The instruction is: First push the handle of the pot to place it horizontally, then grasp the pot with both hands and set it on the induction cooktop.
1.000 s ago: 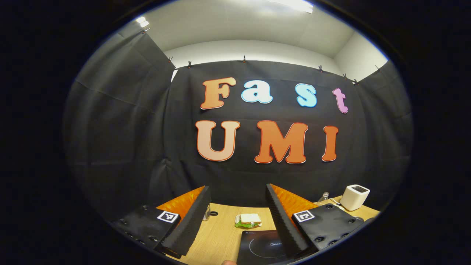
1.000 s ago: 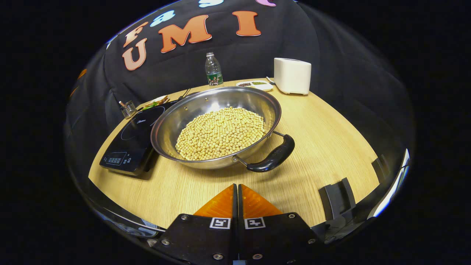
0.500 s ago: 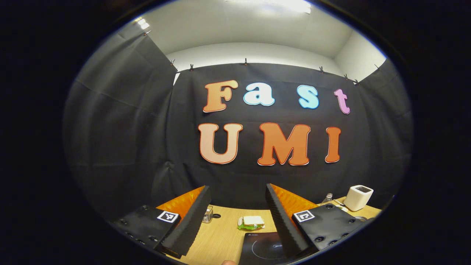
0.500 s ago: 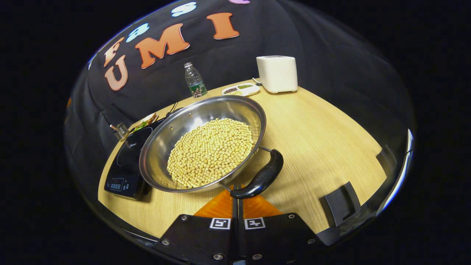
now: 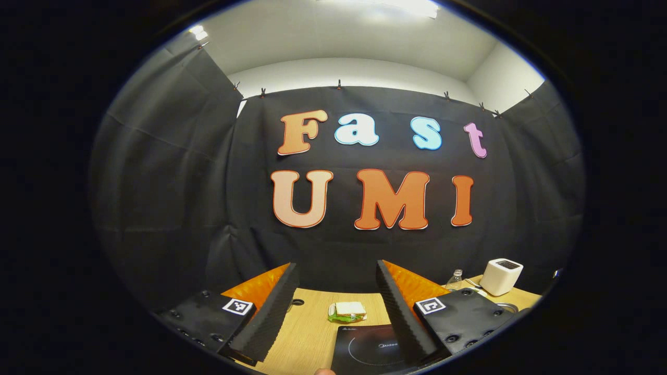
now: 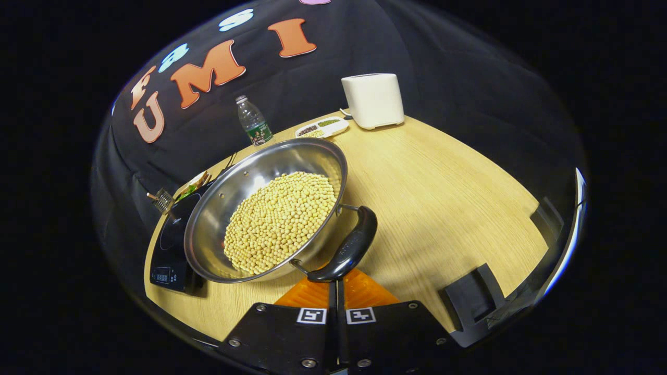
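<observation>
Right gripper view: clenched right tongs (image 6: 336, 284) sit under the pot's handle (image 6: 346, 249); left tongs (image 5: 333, 291) gape released.

bare table (image 6: 448, 198) right of the pot (image 6: 260, 182) (cooktop (image 6: 172, 245) crowds its left).

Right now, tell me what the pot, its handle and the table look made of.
Pot: polished metal, probably steel, with mirror-like reflections. Handle: glossy black, likely plastic, on thin metal rods. Table: pale wood-grain top, matte; solid wood or laminate unclear.
</observation>
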Motion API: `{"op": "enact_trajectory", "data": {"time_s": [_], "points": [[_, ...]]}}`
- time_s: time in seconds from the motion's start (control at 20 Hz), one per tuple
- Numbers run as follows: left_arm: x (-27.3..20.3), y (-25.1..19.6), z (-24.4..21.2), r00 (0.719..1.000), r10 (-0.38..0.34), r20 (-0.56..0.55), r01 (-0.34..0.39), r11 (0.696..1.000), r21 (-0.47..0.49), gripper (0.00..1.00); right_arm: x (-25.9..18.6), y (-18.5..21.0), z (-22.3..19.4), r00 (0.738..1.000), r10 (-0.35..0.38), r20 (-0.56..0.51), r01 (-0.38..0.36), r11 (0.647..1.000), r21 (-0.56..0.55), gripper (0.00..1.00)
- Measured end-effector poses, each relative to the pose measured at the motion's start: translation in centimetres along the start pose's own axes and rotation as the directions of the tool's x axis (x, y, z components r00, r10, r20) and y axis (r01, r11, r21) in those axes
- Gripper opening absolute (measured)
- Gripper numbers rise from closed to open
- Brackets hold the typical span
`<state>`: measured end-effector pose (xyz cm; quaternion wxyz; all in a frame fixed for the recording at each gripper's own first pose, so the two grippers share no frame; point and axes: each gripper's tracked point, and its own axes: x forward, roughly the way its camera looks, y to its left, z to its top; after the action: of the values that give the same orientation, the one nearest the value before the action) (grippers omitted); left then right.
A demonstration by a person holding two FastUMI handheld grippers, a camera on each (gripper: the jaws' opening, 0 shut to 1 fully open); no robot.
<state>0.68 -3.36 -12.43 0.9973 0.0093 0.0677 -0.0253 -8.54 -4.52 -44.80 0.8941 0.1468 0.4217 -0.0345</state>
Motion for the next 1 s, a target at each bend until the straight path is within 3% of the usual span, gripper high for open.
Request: {"op": "enact_trajectory", "data": {"time_s": [1.0], "points": [[0.4, -0.2, -0.4, 1.000, 0.006, -0.009, -0.006, 1.000, -0.011, 0.96, 2.7, -2.9, 4.2, 1.000, -0.012, 0.000, 0.012, 0.997, 0.076, 0.00]]}}
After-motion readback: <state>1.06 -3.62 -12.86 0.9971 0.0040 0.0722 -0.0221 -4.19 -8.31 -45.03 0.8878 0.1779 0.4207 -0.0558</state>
